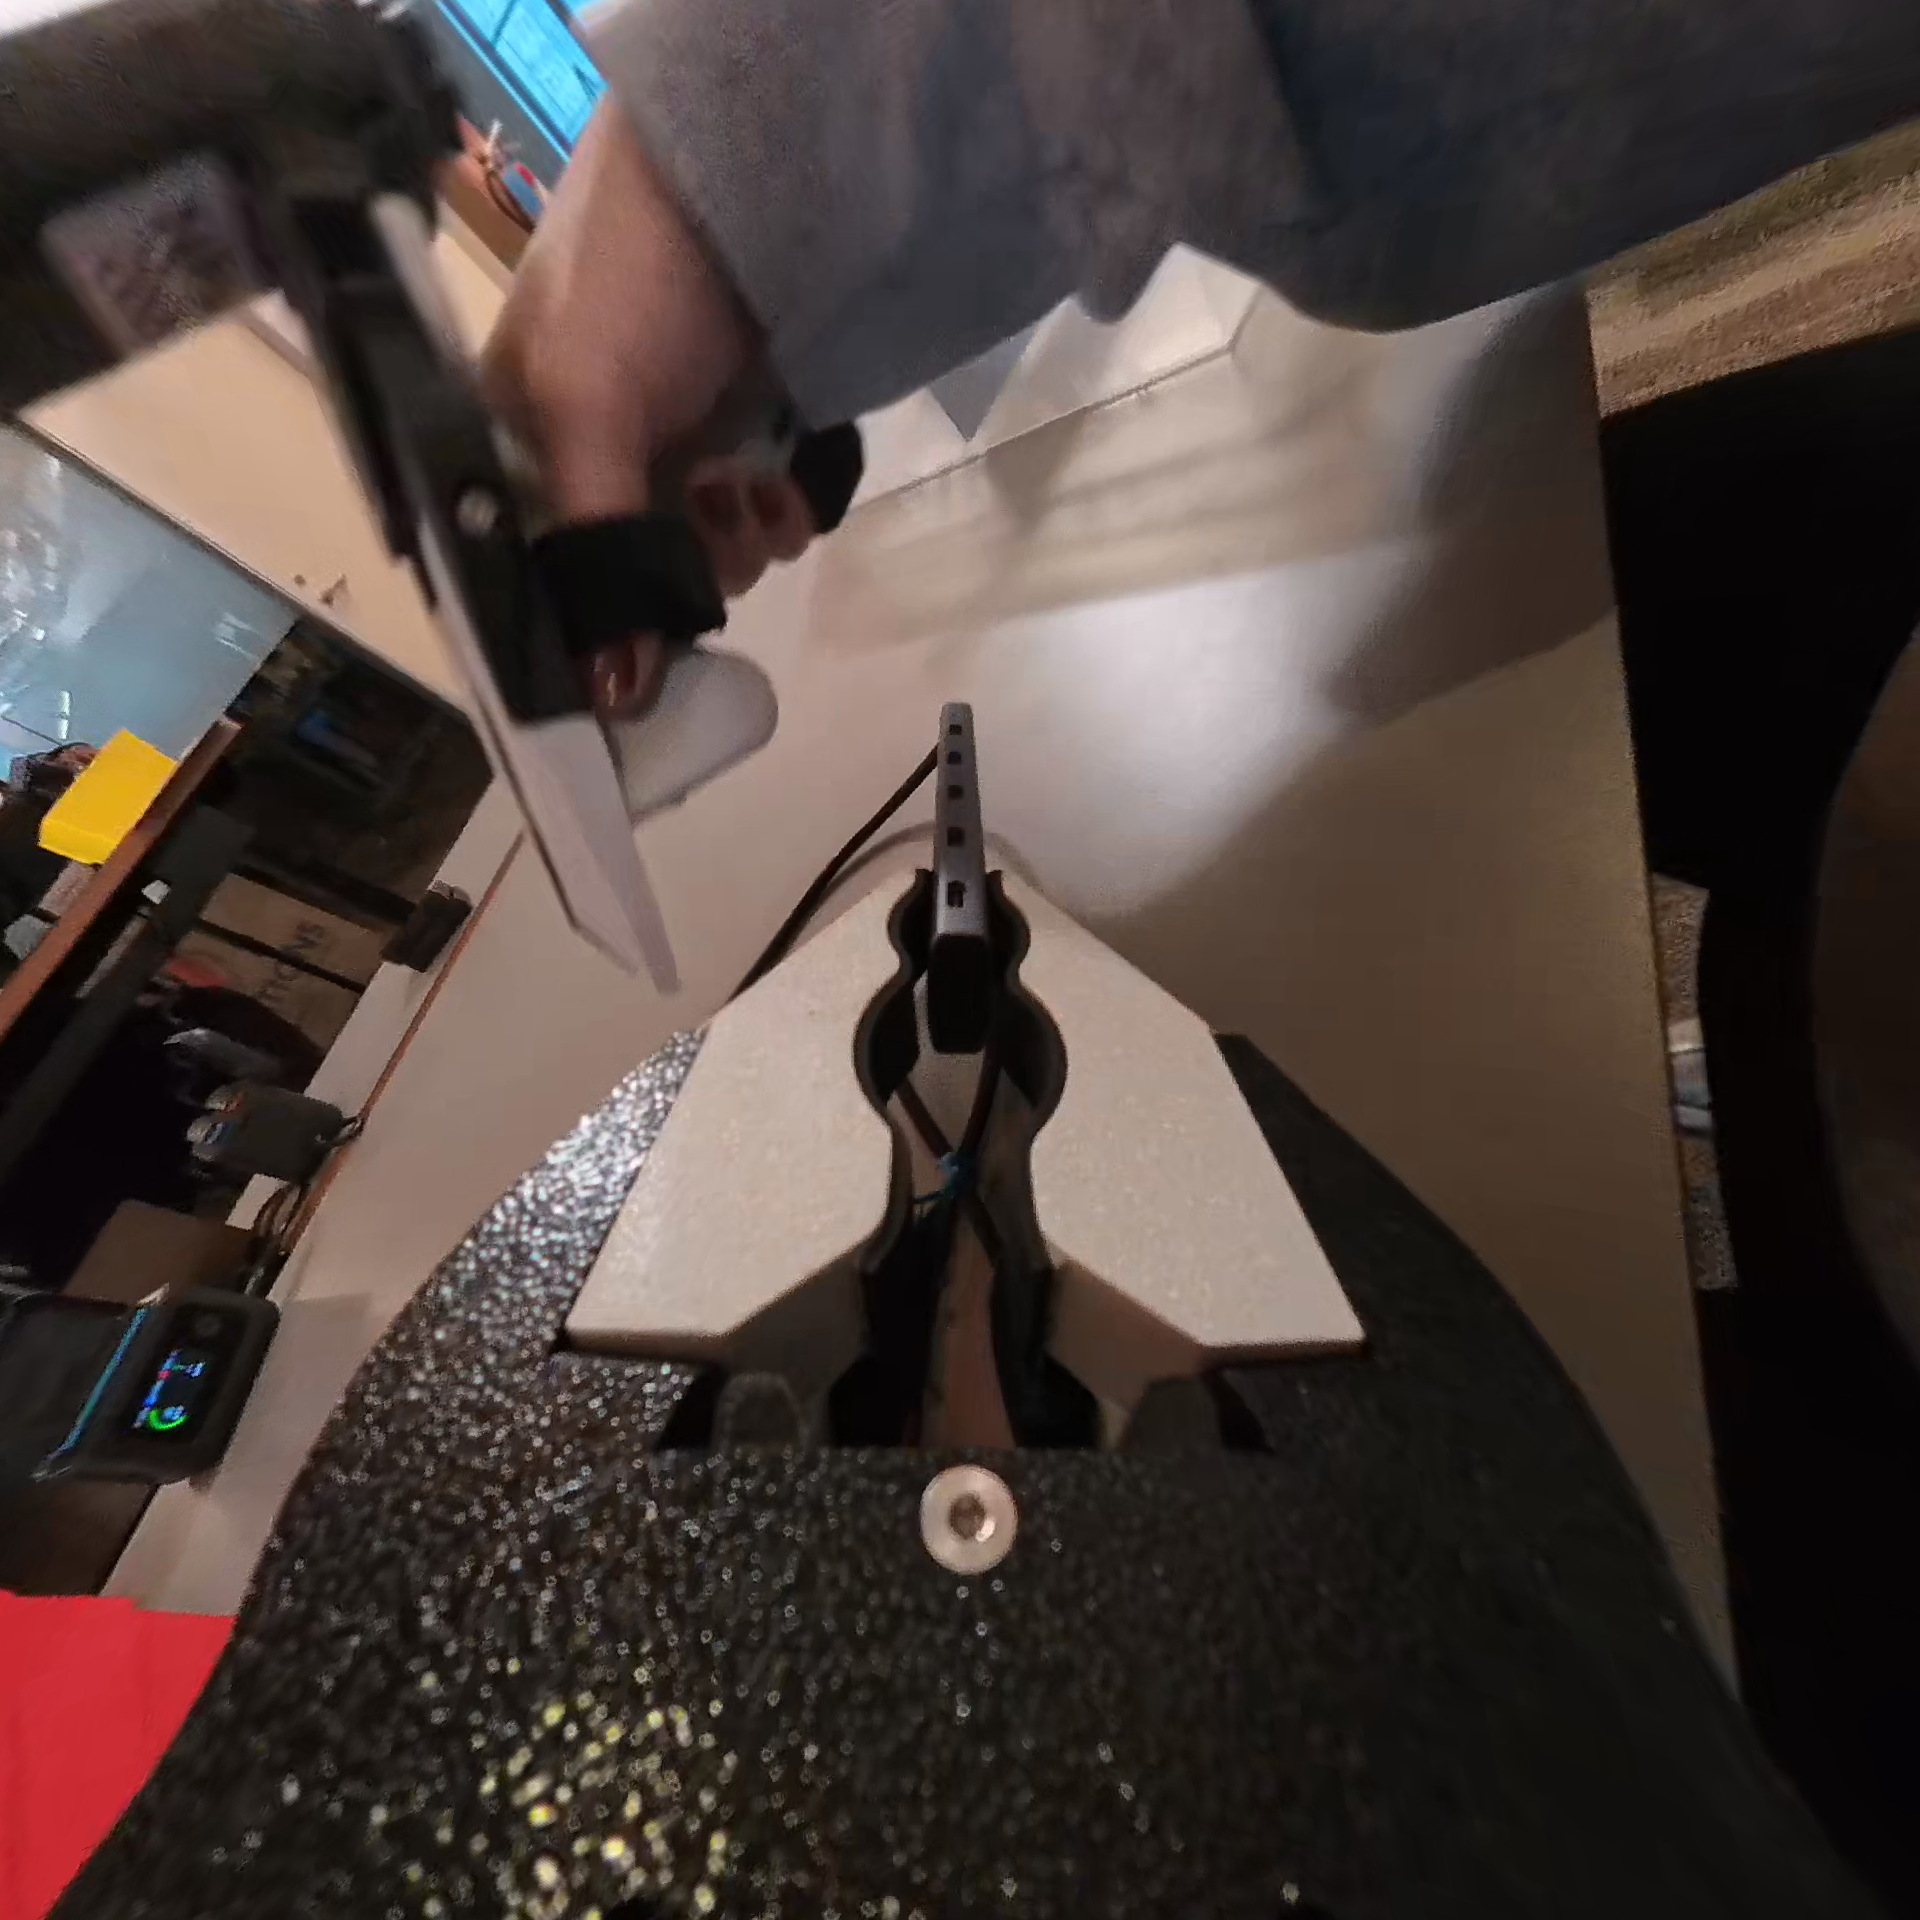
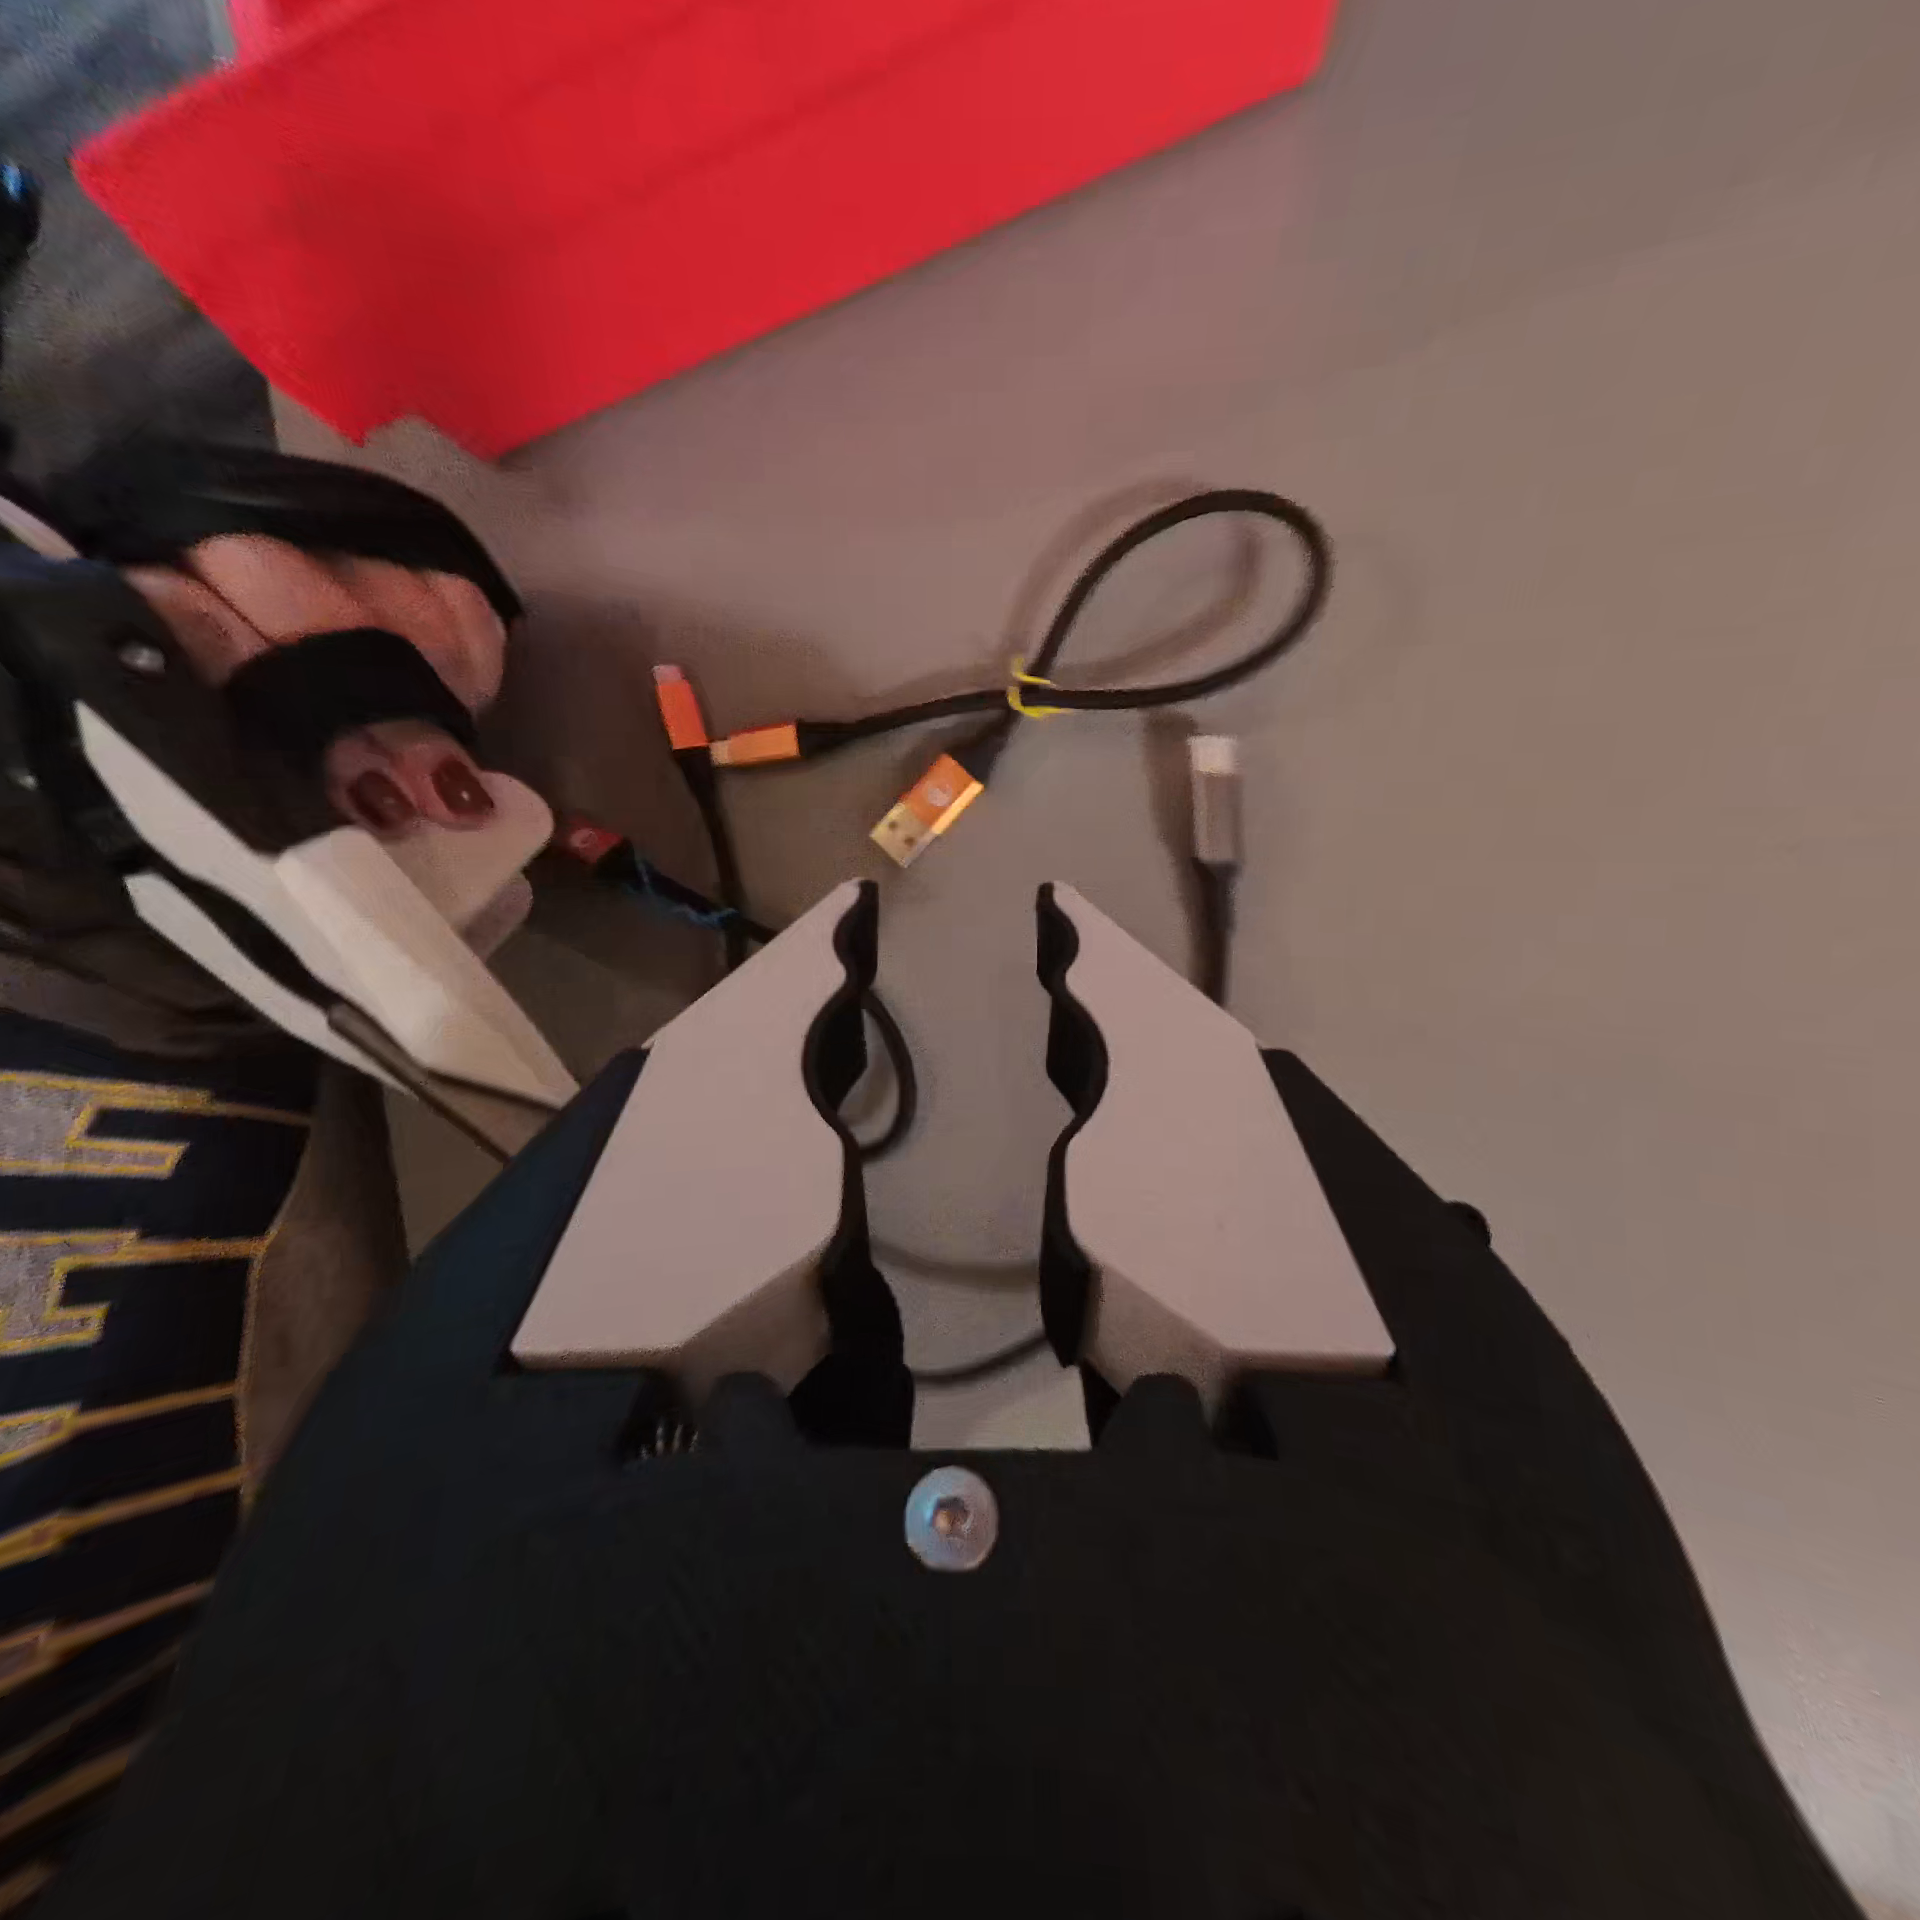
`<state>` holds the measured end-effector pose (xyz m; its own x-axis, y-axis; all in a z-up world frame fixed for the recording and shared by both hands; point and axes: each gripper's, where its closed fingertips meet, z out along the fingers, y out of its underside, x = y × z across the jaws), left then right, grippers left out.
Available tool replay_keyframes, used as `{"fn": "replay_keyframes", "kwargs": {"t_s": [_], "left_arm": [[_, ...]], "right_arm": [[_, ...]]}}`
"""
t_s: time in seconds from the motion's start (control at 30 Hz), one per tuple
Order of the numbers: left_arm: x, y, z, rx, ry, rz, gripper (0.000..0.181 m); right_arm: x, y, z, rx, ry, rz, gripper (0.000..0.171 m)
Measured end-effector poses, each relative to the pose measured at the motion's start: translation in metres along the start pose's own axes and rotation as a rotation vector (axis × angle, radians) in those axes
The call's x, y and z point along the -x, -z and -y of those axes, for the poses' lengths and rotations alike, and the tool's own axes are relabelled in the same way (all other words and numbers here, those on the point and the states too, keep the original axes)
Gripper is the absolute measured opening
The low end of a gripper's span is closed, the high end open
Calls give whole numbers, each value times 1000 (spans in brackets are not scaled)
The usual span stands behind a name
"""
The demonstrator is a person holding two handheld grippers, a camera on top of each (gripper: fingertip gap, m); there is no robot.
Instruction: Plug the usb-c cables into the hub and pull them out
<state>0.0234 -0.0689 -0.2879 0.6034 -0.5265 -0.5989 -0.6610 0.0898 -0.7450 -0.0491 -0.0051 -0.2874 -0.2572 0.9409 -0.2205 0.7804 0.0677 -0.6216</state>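
left gripper is clamped on the grey hub, holding it edge-on above the pale table, its row of ports facing up and a dark cord trailing off its far end. over on the other side, the right gripper hangs above the table with its jaws spread and nothing between them. just beyond its tips lie the cables: an orange plug, two more orange ends touching each other, and a silver plug off to the right. a red sheet sits farther back.
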Motion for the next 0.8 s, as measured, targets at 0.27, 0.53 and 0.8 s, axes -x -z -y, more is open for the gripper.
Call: {"fn": "replay_keyframes", "kwargs": {"t_s": [0.27,0.53,0.8], "left_arm": [[-6,-1,-2,9,-15,-18,8],[-5,-2,-2,-1,14,-30,8],[-4,-2,-2,-8,28,-44,8]], "right_arm": [[63,-60,16,157,753,222,34],[40,-78,3,438,825,319,27],[43,-86,5,398,756,303,11]]}}
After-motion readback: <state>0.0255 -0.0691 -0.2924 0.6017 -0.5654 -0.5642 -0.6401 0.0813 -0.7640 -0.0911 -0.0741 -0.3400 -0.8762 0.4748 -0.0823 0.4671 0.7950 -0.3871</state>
